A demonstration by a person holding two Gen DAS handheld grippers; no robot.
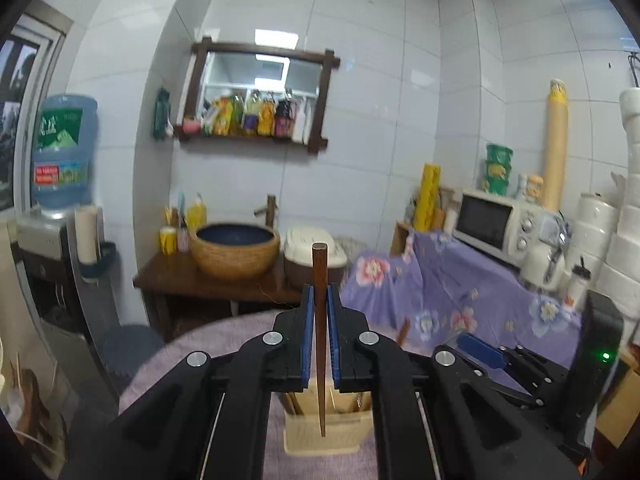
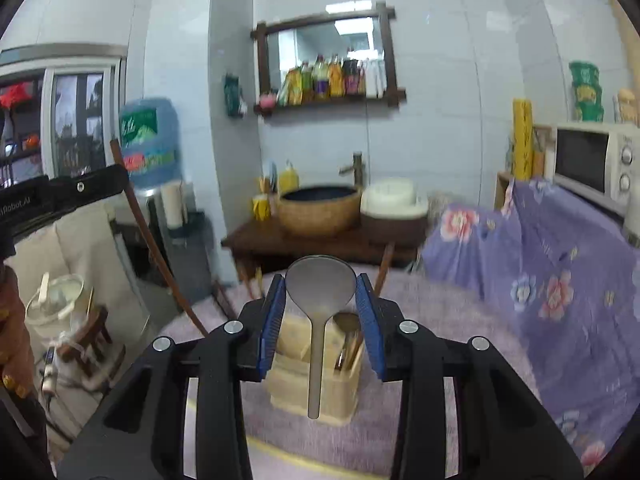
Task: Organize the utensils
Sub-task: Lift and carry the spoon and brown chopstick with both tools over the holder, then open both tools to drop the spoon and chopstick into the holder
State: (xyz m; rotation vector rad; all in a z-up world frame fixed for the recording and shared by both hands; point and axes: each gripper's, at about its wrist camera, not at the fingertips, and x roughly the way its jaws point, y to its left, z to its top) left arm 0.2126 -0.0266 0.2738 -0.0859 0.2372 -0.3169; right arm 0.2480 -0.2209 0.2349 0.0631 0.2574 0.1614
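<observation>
My left gripper (image 1: 319, 292) is shut on a dark brown wooden chopstick (image 1: 319, 320), held upright with its thin tip hanging over a beige utensil holder (image 1: 324, 432) on the purple-covered table. My right gripper (image 2: 321, 284) is shut on the bowl of a grey metal spoon (image 2: 320, 284), its handle pointing down over the same holder (image 2: 312, 384). The holder has compartments; the right one holds several utensils (image 2: 348, 344). The right gripper also shows in the left wrist view (image 1: 480, 350). The left gripper's body and its chopstick (image 2: 152, 236) show in the right wrist view.
The round table has a purple fuzzy cloth (image 2: 440, 312). Behind stand a wooden stand with a basin (image 1: 234, 250), a water dispenser (image 1: 60, 152), a microwave (image 1: 496, 224) on a floral cloth (image 2: 552, 256), and stacked paper rolls (image 1: 628, 220).
</observation>
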